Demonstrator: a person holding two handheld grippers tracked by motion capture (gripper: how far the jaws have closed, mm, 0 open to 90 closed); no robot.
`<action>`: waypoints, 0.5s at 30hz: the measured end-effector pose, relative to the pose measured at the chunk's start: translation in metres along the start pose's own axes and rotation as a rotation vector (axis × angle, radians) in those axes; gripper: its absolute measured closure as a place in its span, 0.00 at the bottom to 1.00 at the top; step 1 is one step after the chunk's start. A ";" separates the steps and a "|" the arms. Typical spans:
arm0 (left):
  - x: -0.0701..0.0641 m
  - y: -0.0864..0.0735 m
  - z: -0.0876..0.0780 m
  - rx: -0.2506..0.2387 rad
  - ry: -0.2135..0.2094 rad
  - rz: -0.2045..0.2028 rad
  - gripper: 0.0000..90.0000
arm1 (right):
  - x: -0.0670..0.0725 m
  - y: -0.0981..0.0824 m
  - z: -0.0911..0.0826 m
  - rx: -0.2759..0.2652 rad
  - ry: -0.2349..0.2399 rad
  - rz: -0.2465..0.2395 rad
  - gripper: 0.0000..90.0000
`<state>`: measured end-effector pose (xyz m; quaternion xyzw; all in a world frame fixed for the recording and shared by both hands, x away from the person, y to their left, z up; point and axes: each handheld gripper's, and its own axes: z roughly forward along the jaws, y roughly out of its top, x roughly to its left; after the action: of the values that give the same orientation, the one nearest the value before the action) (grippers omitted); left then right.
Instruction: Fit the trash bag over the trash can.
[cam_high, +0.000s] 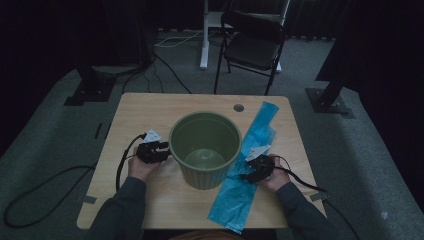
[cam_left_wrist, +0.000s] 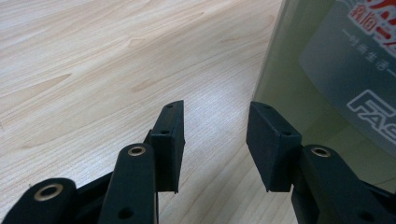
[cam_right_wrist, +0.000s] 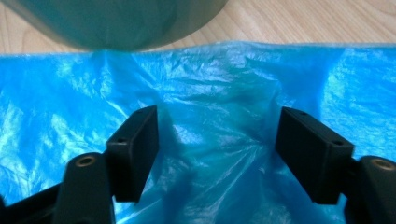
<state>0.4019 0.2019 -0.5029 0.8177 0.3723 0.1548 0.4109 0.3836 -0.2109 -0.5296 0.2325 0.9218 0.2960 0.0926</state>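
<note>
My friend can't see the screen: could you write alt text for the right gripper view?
Two black fingers of the right gripper stand open over a crinkled blue plastic bag on a light wooden table. The base of a green bucket sits at the bag's far edge.

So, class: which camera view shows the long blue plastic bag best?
The high view: the long blue plastic bag lies full length beside the green plastic bin. The right gripper view gives a crinkled close-up between open jaws; the left gripper view faces wood and bin.
</note>
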 end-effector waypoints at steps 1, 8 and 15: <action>0.000 0.000 0.000 -0.002 0.000 -0.001 0.63 | -0.001 0.000 0.000 0.000 0.008 0.008 0.33; -0.001 0.000 0.001 0.003 -0.003 0.000 0.63 | -0.010 0.002 0.000 -0.001 -0.008 0.064 0.57; -0.003 0.002 0.000 -0.004 -0.011 0.009 0.64 | -0.026 0.004 0.001 -0.010 -0.028 0.132 0.98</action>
<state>0.4003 0.1990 -0.5011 0.8193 0.3663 0.1528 0.4138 0.4080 -0.2205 -0.5270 0.2963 0.9016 0.3029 0.0870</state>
